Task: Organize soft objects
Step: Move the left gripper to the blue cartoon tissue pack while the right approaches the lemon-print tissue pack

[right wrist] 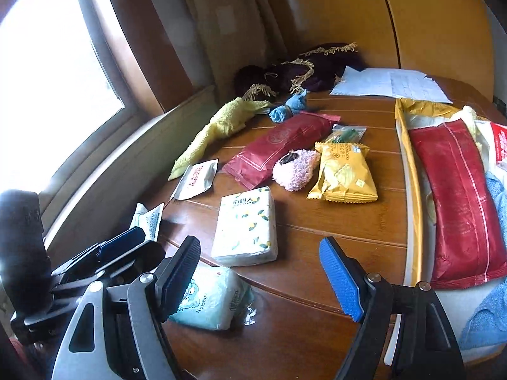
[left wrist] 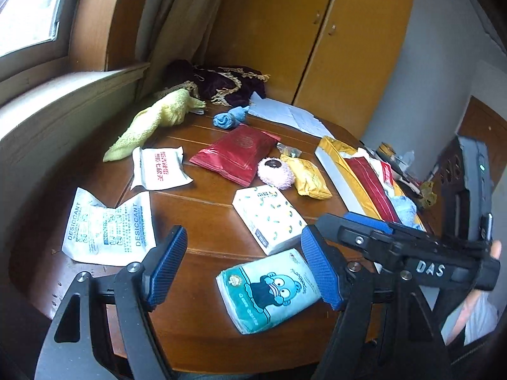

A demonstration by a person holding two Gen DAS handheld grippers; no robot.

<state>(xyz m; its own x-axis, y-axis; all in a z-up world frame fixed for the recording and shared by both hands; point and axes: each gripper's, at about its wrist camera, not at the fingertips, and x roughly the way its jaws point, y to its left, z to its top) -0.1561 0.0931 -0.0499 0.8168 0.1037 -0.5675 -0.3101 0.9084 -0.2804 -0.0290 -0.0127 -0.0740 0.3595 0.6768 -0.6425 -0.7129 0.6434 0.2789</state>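
Left wrist view: left gripper [left wrist: 244,272] hangs over the near part of the desk [left wrist: 202,209], jaws spread wide, gripping nothing. Teal tissue pack [left wrist: 269,294] lies just inside the right pad, close to it; contact can't be judged. White tissue pack [left wrist: 269,218] sits just beyond, bare wood between the two. Desiccant sachets [left wrist: 107,231] lie at the desk's left rim; white sachet [left wrist: 158,167] and yellow towel [left wrist: 152,123] further back along that edge. Red pouch [left wrist: 237,152], pink fluff ball [left wrist: 275,174] and yellow snack pack [left wrist: 310,177] cluster mid-desk, touching or nearly so. Blue cloth roll [left wrist: 229,117] near the back, just beside the dark fringed cloth [left wrist: 221,79]. Box [left wrist: 336,171] w/ soft items along the right edge. Right gripper [left wrist: 355,224] crosses in from the right, low over the desk by the box; its jaws can't be read here.

Right wrist view: right gripper [right wrist: 263,278] released, pads well apart, bare wood between them. Teal pack [right wrist: 209,300] partly under the left pad; white pack [right wrist: 244,228] just ahead. Open strip of desk [right wrist: 332,221] runs between the packs and the box [right wrist: 408,190]. In the box: red pouch [right wrist: 456,209] and blue towel [right wrist: 488,310]. Left gripper [right wrist: 120,247] at far left, near the desk rim.
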